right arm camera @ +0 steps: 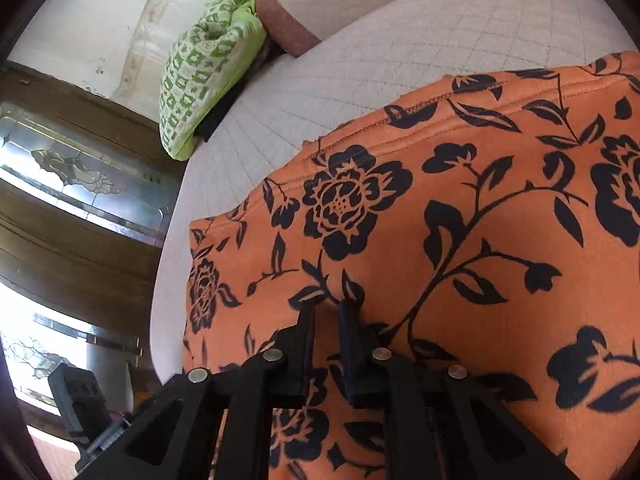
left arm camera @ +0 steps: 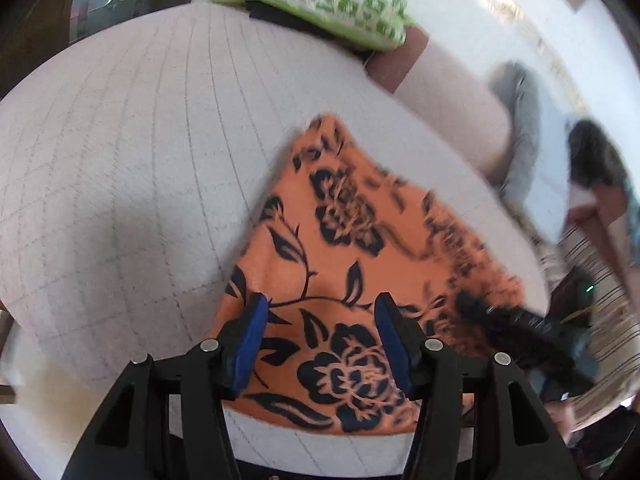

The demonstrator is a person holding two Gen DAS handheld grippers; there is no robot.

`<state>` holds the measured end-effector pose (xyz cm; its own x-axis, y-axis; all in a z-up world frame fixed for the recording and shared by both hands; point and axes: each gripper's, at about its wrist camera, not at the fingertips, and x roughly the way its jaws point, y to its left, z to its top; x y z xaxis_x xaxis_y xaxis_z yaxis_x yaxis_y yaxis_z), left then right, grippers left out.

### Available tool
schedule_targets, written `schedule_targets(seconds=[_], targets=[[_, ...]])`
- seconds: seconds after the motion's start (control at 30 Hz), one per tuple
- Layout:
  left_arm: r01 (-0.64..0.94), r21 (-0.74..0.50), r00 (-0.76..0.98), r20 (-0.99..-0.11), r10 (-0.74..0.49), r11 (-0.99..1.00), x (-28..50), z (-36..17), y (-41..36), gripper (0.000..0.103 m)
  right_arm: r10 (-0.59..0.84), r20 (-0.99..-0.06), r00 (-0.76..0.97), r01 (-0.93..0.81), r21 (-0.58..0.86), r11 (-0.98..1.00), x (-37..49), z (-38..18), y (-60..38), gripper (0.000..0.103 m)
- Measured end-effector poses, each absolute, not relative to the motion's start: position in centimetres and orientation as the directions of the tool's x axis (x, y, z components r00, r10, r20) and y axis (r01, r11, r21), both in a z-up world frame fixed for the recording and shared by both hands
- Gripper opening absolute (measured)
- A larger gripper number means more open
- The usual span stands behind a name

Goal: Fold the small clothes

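An orange garment with black flowers (left arm camera: 352, 280) lies spread on the pale quilted surface (left arm camera: 120, 160). My left gripper (left arm camera: 320, 308) is open and hovers over the garment's near edge, its blue pads (left arm camera: 250, 340) apart with the cloth showing between them. In the right wrist view the garment (right arm camera: 460, 240) fills the lower right. My right gripper (right arm camera: 327, 308) is nearly closed, with a narrow gap between its fingers, pressed low on the cloth. I cannot tell if cloth is pinched. The right gripper also shows, blurred, at the garment's right edge in the left wrist view (left arm camera: 520, 328).
A green and white patterned cushion (left arm camera: 312, 0) lies at the far edge of the quilted surface, also in the right wrist view (right arm camera: 204, 76). A brown armrest (left arm camera: 400, 60) stands beside it. A glass-panelled wooden door (right arm camera: 80, 168) is to the left.
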<state>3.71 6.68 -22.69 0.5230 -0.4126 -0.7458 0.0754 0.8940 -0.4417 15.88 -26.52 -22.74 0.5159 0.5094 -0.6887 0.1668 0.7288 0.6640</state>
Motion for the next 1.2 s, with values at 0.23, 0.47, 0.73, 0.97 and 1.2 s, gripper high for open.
schedule_targets(seconds=[0.23, 0.47, 0.73, 0.97, 1.2], targets=[[-0.033, -0.485, 0.532, -0.749, -0.396, 0.874, -1.3, -21.8, 12.6, 0.070, 0.553, -0.639, 0.535, 0.059, 0.681, 0.730, 12.9, -19.4, -24.7, 0.018], [-0.103, -0.575, 0.490, -0.739, -0.462, 0.812, -3.1, -23.9, 12.6, 0.072, 0.579, -0.637, 0.508, -0.070, 0.640, 0.766, 11.1, -17.2, -19.9, 0.077], [-0.164, -0.598, 0.457, -0.751, -0.476, 0.785, 0.6, -26.5, 10.7, 0.072, 0.538, -0.763, 0.358, -0.131, 0.529, 0.838, 19.5, -13.5, -15.9, 0.077], [-0.058, -0.627, 0.489, -0.696, -0.525, 0.777, 2.3, -26.6, 10.1, 0.066, 0.395, -0.905, 0.158, -0.056, 0.391, 0.919, 29.6, -15.0, -9.5, 0.077], [0.036, -0.633, 0.510, -0.654, -0.559, 0.773, 2.8, -26.9, 9.9, 0.023, 0.187, -0.982, 0.028, -0.048, 0.186, 0.981, 33.7, -17.5, -3.9, 0.077]])
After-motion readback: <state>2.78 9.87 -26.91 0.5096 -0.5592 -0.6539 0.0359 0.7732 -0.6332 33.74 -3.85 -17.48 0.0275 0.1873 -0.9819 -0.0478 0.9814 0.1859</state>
